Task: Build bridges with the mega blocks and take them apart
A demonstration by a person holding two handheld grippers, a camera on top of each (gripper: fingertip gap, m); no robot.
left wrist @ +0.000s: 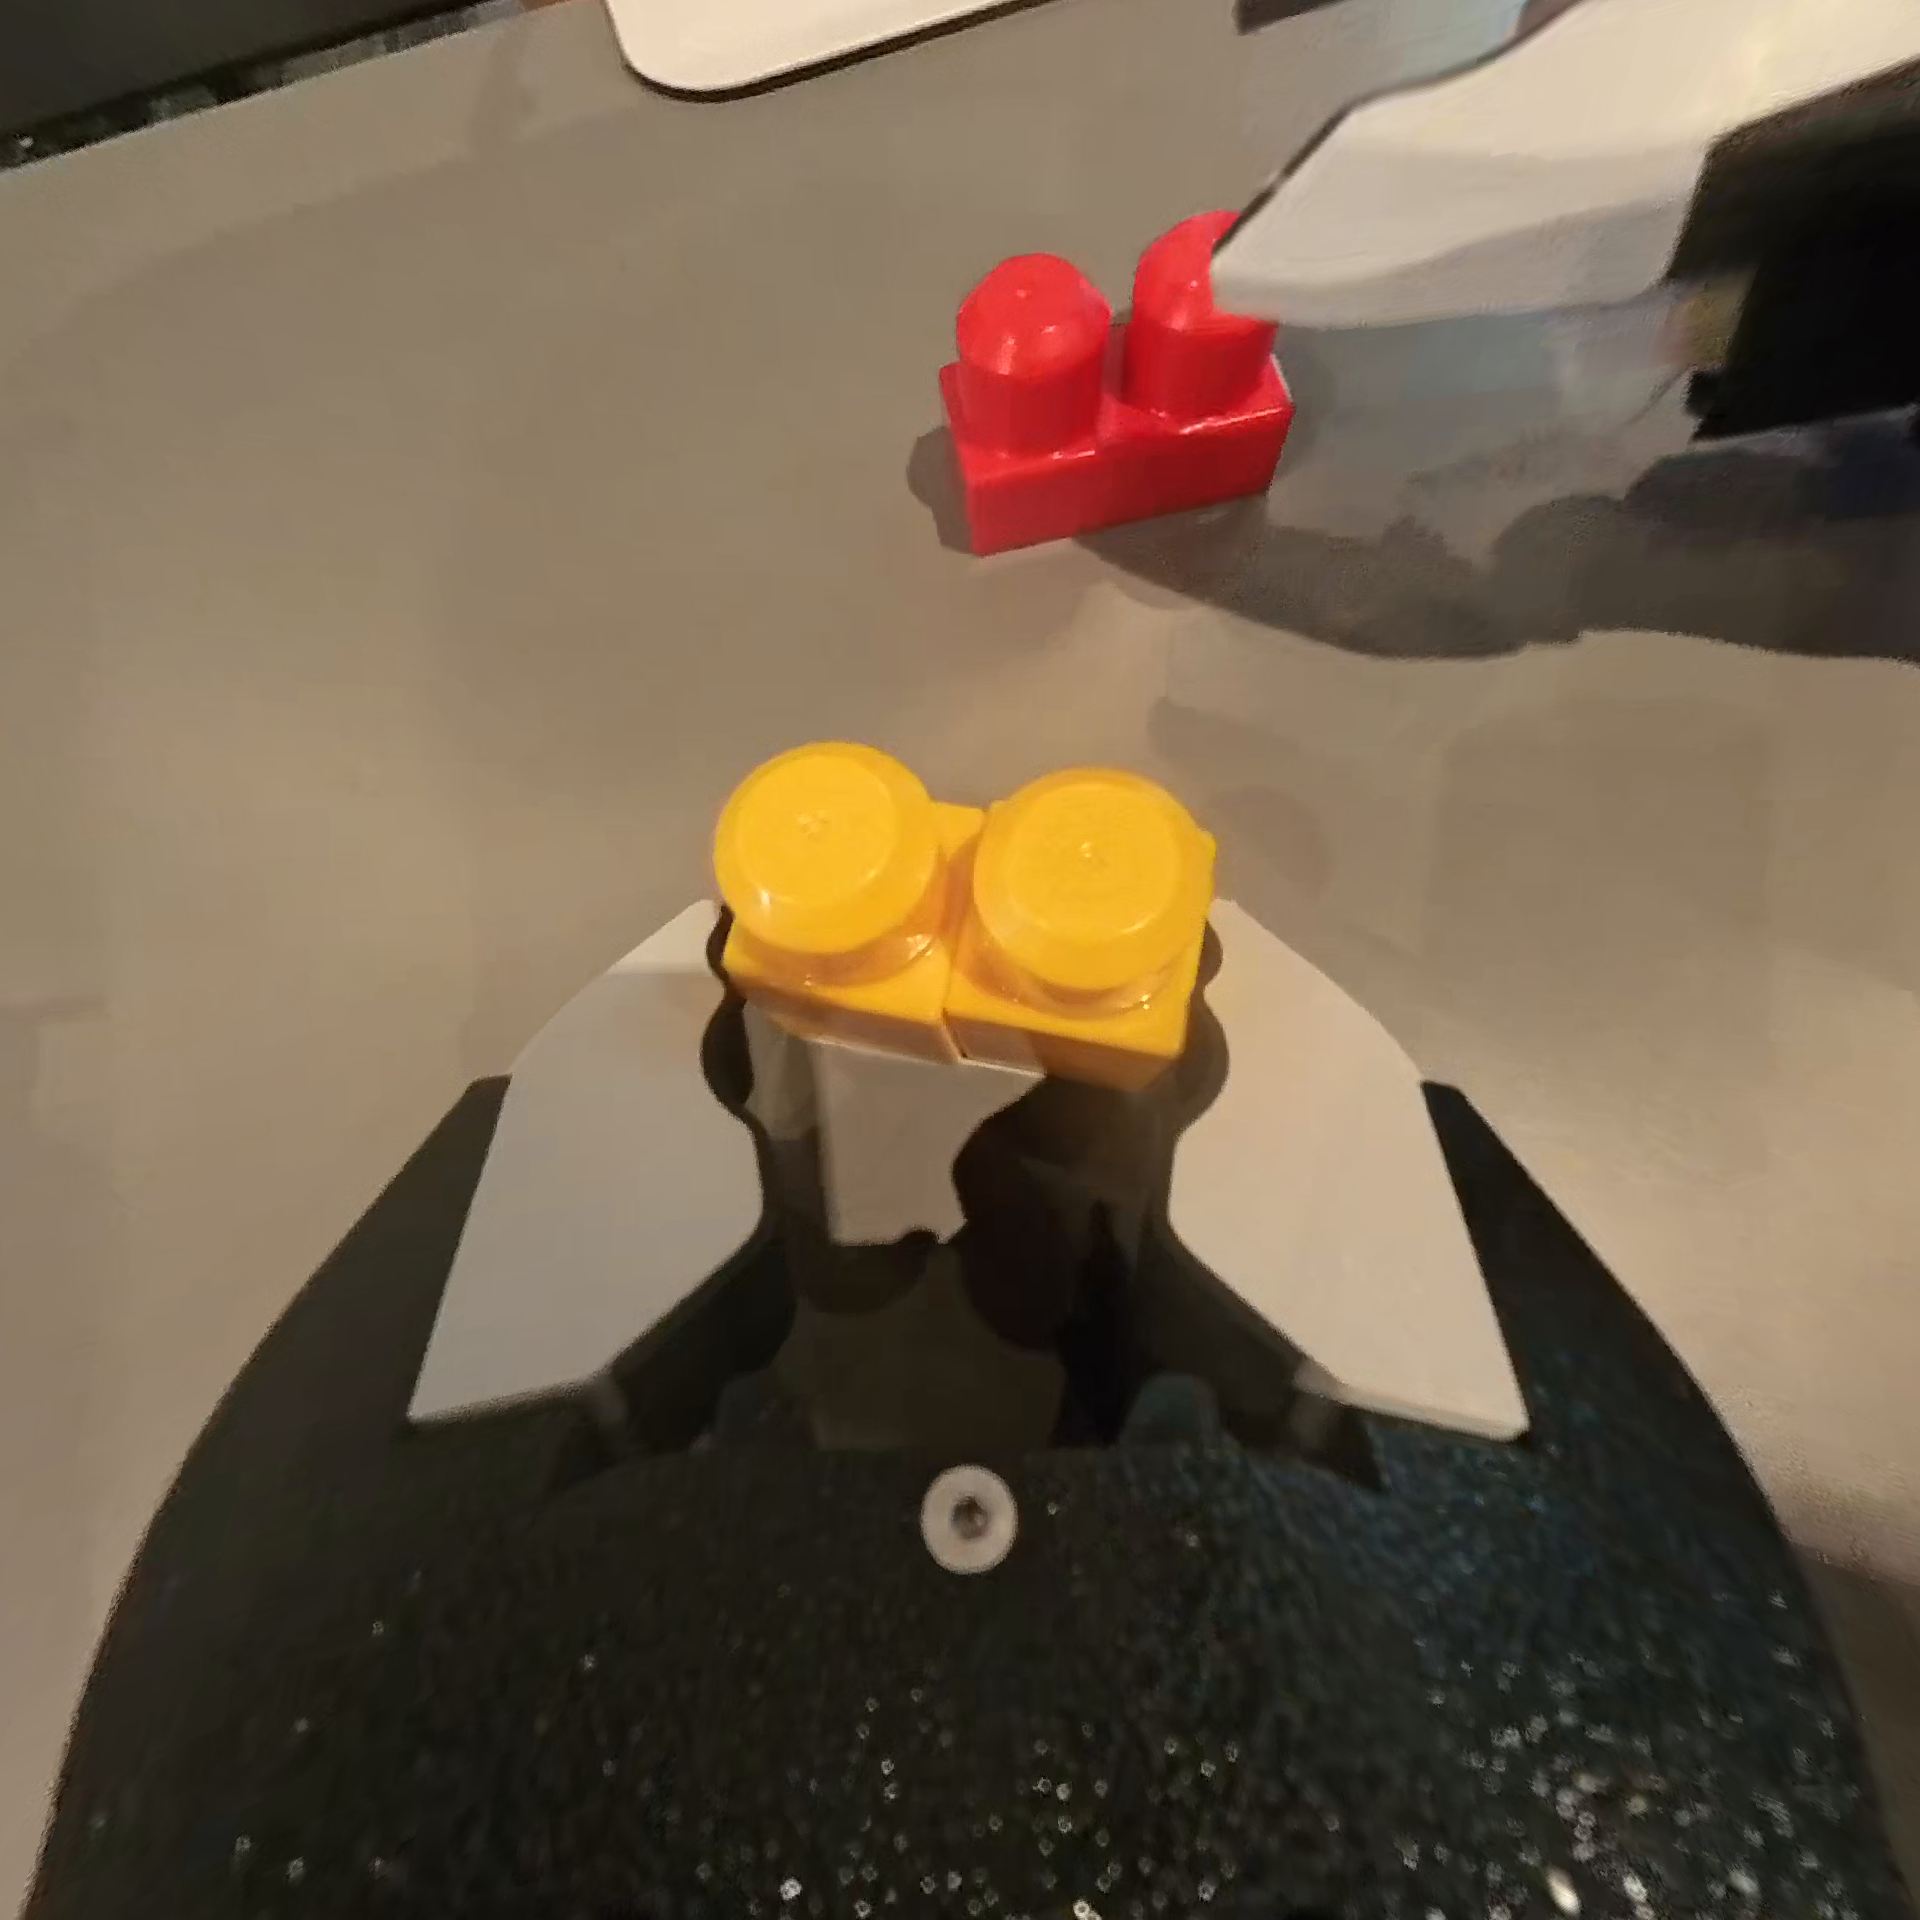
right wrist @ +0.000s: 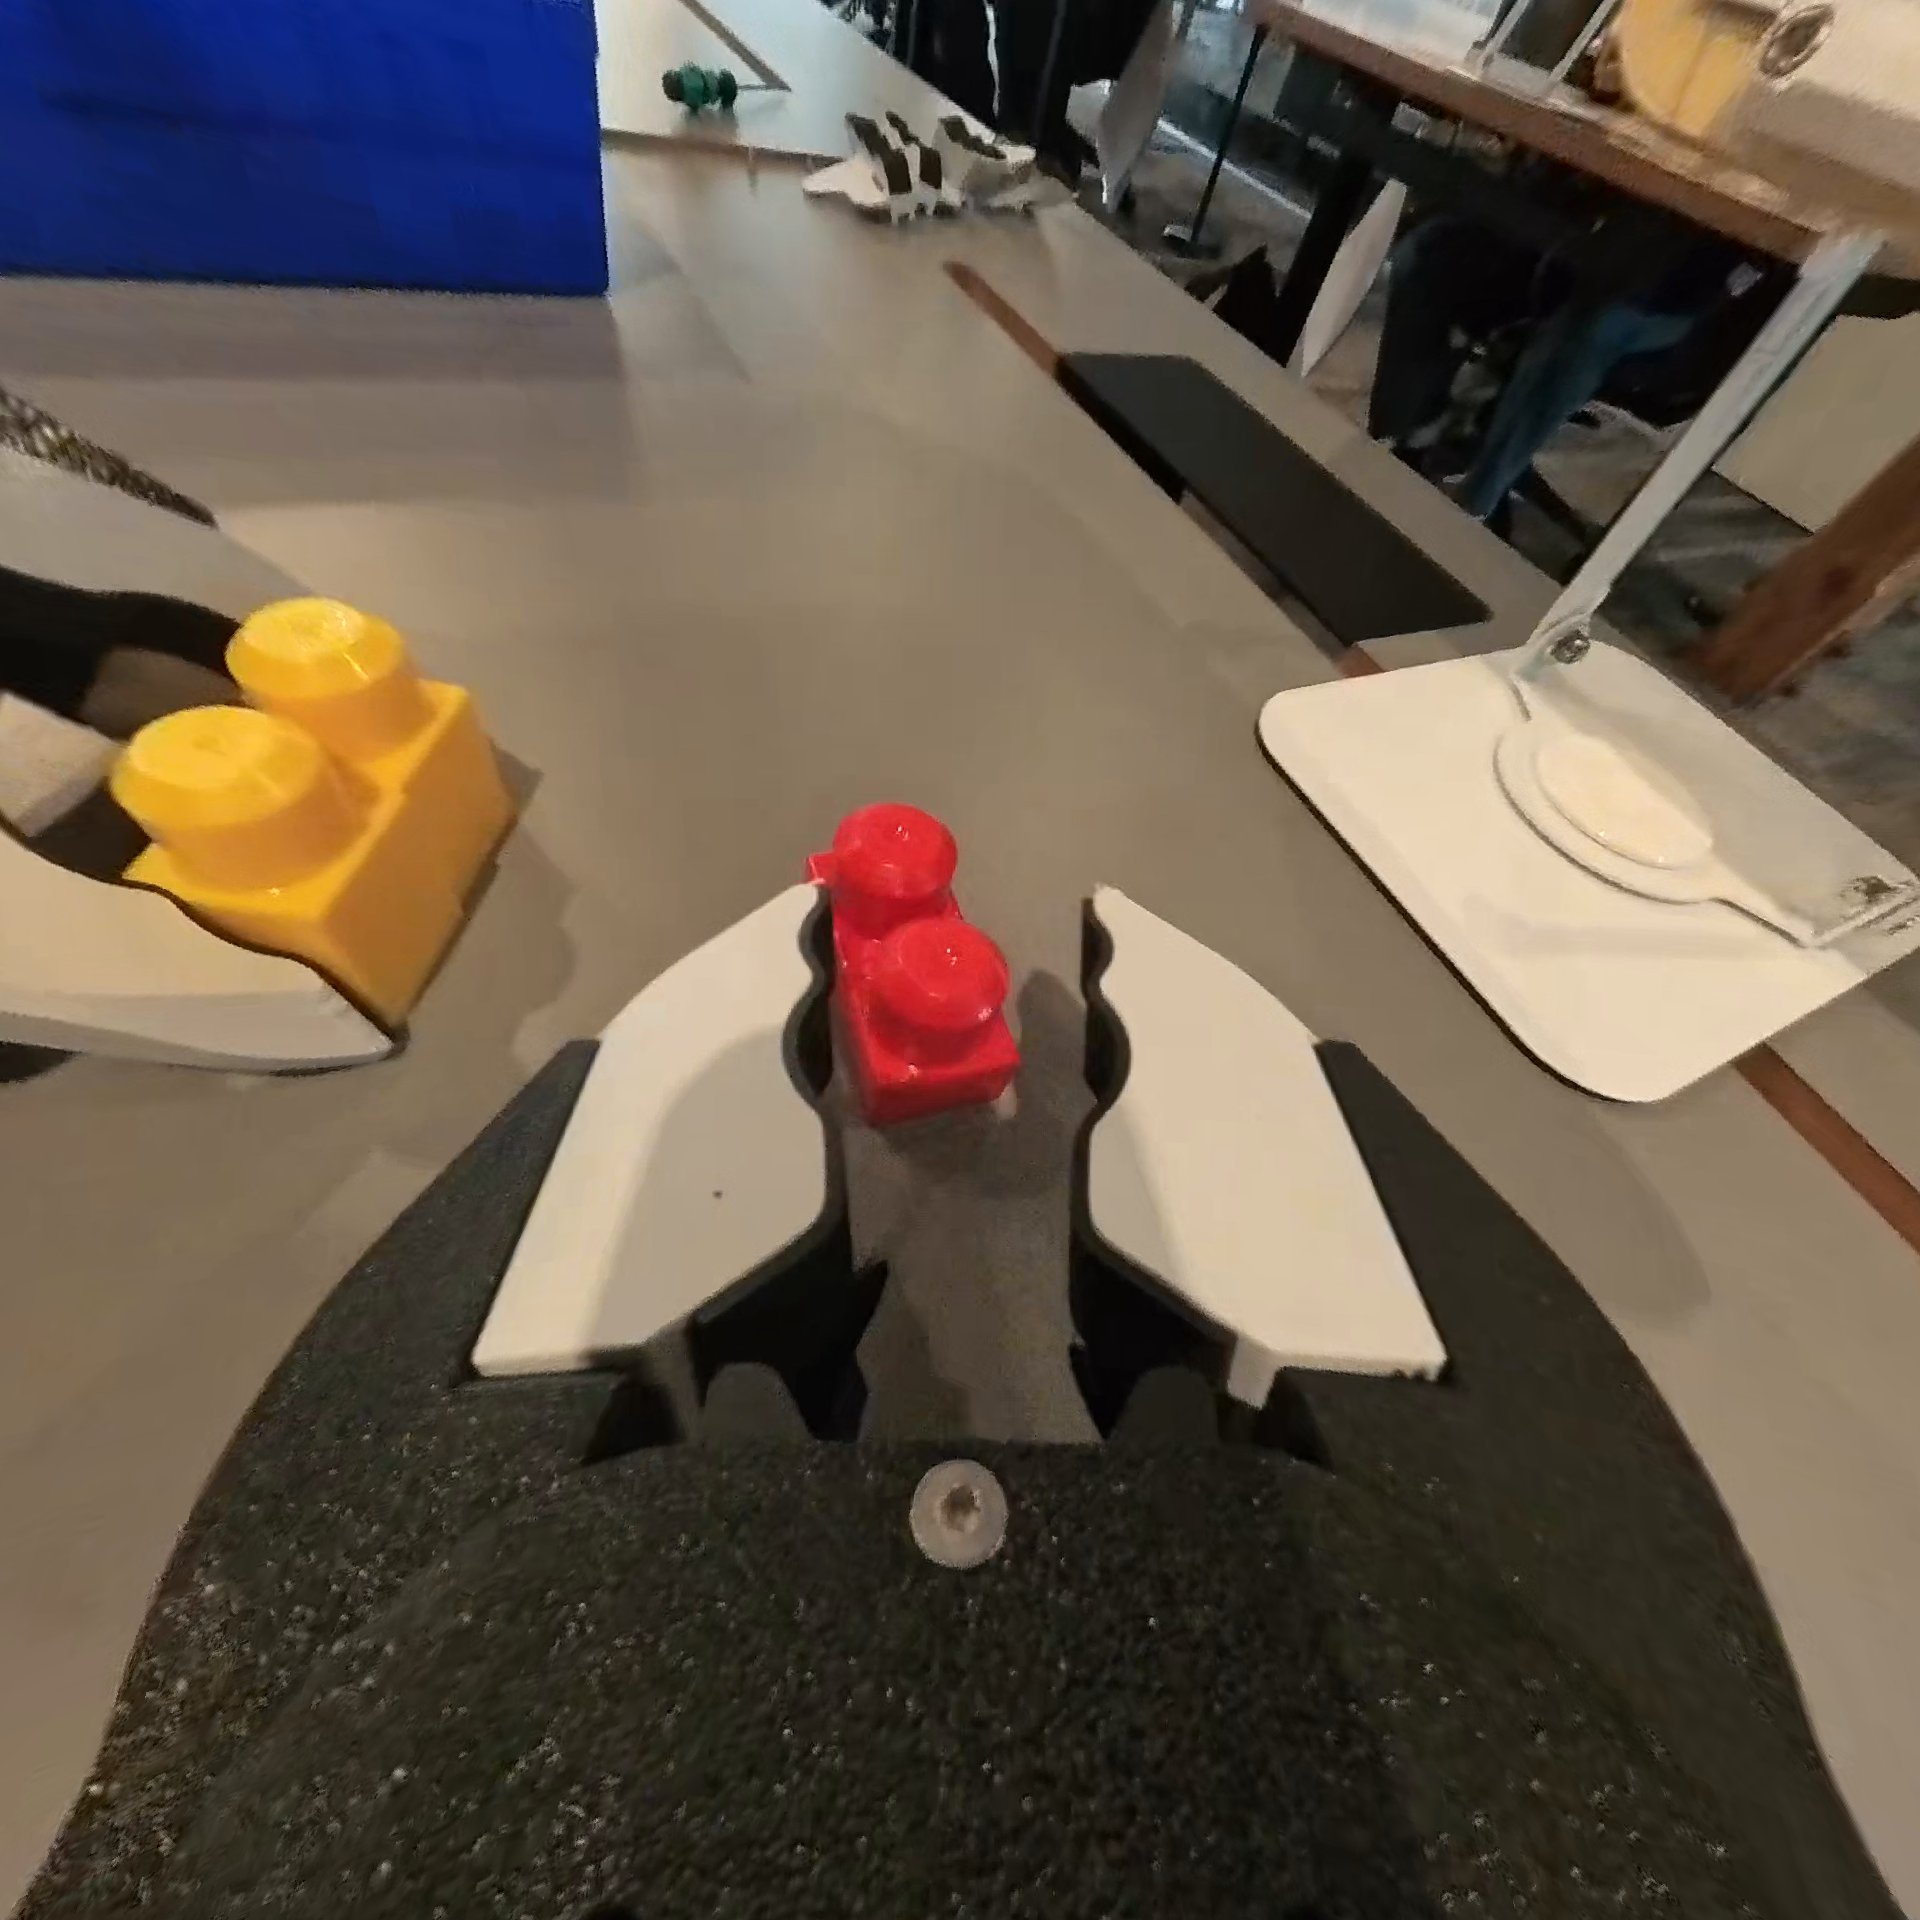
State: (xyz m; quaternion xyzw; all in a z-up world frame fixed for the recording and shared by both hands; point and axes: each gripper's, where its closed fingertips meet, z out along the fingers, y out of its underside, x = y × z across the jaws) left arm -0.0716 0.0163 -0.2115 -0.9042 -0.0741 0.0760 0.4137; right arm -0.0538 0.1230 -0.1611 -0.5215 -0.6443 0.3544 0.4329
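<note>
**Two blocks, two grippers, one grey table**

The left gripper [left wrist: 966, 935] was clamped on the yellow block [left wrist: 966, 925], its white fingers pressed against the block's two short ends. The block had two studs, both pointing up. In the right wrist view the same yellow block [right wrist: 322, 790] sat left of the red block, well apart from it, with the left gripper's fingers [right wrist: 156, 997] around it.

The red block [right wrist: 914, 987] stood on the table [right wrist: 727, 623], studs up, between the right gripper's fingers. The right gripper [right wrist: 945, 935] was open fairly wide: its left finger [right wrist: 717, 1039] lay against or just beside the red block's side, and a clear gap separated the block from the other finger. In the left wrist view the red block [left wrist: 1112, 405] lay beyond the yellow one, and a white finger [left wrist: 1455, 218] of the right gripper overlapped its right stud.

A white stand base [right wrist: 1558, 862] rested on the table right of the red block. A blue box [right wrist: 301, 135] stood far behind it, to the left.
</note>
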